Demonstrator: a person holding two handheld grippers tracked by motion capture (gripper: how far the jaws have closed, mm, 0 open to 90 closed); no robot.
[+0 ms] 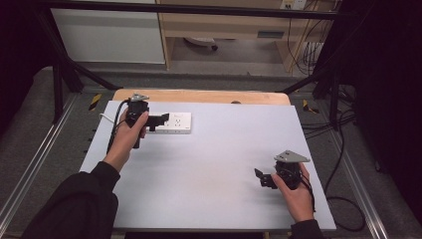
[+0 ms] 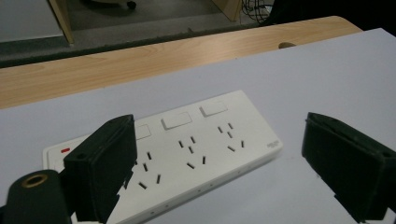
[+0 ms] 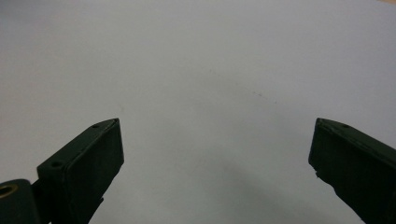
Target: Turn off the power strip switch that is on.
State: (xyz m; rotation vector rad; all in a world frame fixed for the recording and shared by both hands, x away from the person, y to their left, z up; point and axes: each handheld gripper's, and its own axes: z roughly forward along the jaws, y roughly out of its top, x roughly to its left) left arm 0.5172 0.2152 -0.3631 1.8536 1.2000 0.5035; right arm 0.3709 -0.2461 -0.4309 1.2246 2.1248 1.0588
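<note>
A white power strip (image 1: 175, 122) (image 2: 187, 154) with three sockets, three rocker switches and a red indicator lies flat at the back left of the white table top. My left gripper (image 1: 160, 121) (image 2: 233, 163) hovers over its left end, open, jaws wide apart with nothing between them; the left jaw covers part of the strip in the left gripper view. My right gripper (image 1: 261, 176) (image 3: 219, 172) is at the front right, pointing left over bare table, open and holding nothing.
The white sheet (image 1: 224, 164) covers a wooden table whose bare edge (image 1: 199, 95) runs along the back. A white cable (image 1: 105, 118) leaves the strip to the left. Black frame posts and floor cables (image 1: 338, 129) stand around the table.
</note>
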